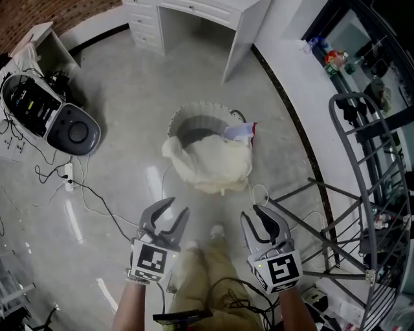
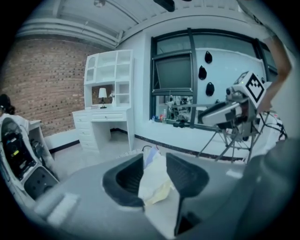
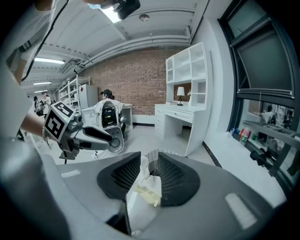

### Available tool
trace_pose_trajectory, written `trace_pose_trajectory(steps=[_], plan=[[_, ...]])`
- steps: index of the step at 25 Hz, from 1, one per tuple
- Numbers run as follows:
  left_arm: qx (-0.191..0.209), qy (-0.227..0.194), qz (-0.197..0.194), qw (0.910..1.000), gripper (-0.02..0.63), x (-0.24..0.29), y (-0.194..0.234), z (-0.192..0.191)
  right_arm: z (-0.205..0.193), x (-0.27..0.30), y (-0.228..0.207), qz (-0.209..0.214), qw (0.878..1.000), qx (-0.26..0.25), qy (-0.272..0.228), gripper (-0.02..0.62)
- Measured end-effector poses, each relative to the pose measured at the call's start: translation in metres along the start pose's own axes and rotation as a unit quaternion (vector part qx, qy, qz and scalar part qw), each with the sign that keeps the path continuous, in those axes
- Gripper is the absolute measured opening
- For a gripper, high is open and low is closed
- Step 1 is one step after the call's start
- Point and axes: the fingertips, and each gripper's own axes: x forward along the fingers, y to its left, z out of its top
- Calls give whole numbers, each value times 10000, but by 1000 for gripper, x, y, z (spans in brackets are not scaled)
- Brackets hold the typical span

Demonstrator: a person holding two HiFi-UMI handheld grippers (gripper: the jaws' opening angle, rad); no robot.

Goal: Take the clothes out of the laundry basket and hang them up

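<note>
Dead ahead on the floor, centred between both tools: laundry basket [image 1: 200,106], cream clothes [image 1: 213,161] slumped over its near rim. Left gripper [image 1: 179,205] and right gripper [image 1: 250,213] both gaping, nothing pinched, about equally close.

Grey polished floor [image 1: 129,97] carries a laundry basket [image 1: 202,106] ahead of the left gripper [image 1: 176,208] and right gripper [image 1: 251,213], a white desk [image 1: 194,16] beyond it, a drying rack [image 1: 362,194] right of the right gripper, and a grey-black machine [image 1: 71,129], power strip [image 1: 70,182] and cables [image 1: 97,208] left of the left gripper

cream clothes [image 1: 210,165] in a white basket [image 1: 202,106], grey floor [image 1: 129,84]
</note>
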Motion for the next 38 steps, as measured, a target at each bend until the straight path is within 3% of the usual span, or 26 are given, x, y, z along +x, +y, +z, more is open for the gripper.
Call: trace_pose_trajectory(steps=[14, 21, 27, 31, 35, 38], plan=[[-221, 828, 114, 9963, 180, 124, 23, -158, -85, 85, -34, 392, 9991, -111, 73, 103], [-561, 1017, 255, 9929, 205, 181, 29, -242, -131, 118, -51, 437, 9988, -234, -32, 103], [-695, 1082, 391, 9909, 219, 217, 42, -307, -158, 144, -55, 437, 9977, -309, -420, 103], [-863, 1147, 270, 9893, 256, 243, 45, -337, -179, 159, -56, 414, 9972, -444, -441, 103], [-827, 1058, 242, 9906, 276, 263, 47, -342, -196, 169, -61, 386, 9972, -472, -432, 103], [-657, 986, 342, 9924, 188, 263, 50, -331, -199, 170, -64, 377, 9979, -355, -391, 103]])
